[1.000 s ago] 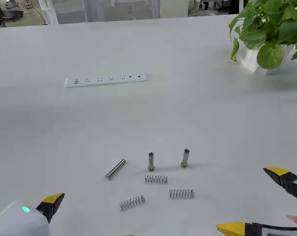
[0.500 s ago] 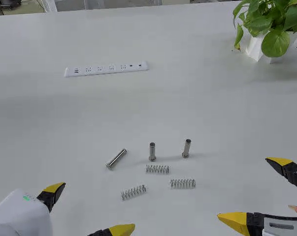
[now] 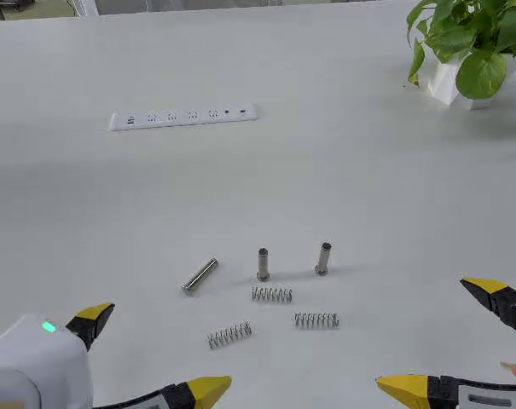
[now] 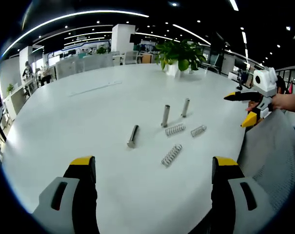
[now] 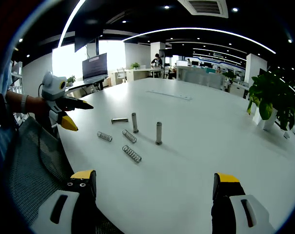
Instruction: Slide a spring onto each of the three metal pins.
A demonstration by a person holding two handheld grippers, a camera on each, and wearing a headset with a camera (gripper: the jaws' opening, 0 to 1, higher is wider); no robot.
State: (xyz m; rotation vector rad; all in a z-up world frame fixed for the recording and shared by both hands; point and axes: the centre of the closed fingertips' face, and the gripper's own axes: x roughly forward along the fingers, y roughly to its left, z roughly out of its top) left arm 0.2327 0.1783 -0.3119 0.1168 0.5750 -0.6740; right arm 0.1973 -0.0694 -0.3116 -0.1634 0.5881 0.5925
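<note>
Three metal pins are on the white table (image 3: 343,170): one lies flat (image 3: 200,276), two stand upright (image 3: 263,264) (image 3: 323,258). Three loose springs lie just in front of them (image 3: 271,294) (image 3: 316,319) (image 3: 229,335). My left gripper (image 3: 152,351) hovers open at the near left, well short of the springs. At the near right my right gripper (image 3: 441,336) is open too, holding nothing. The left gripper view has the lying pin (image 4: 132,136) and nearest spring (image 4: 171,155) ahead of the open jaws. In the right gripper view a spring (image 5: 131,153) lies closest.
A white power strip (image 3: 182,117) lies at the far left of the table. A green plant in a white pot (image 3: 466,47) stands at the far right corner. A grey mesh chair (image 5: 35,161) sits by the table's near edge.
The head camera has tilted a little, and the left gripper's second fingertip has come into the picture at the bottom. Pins and springs lie as before.
</note>
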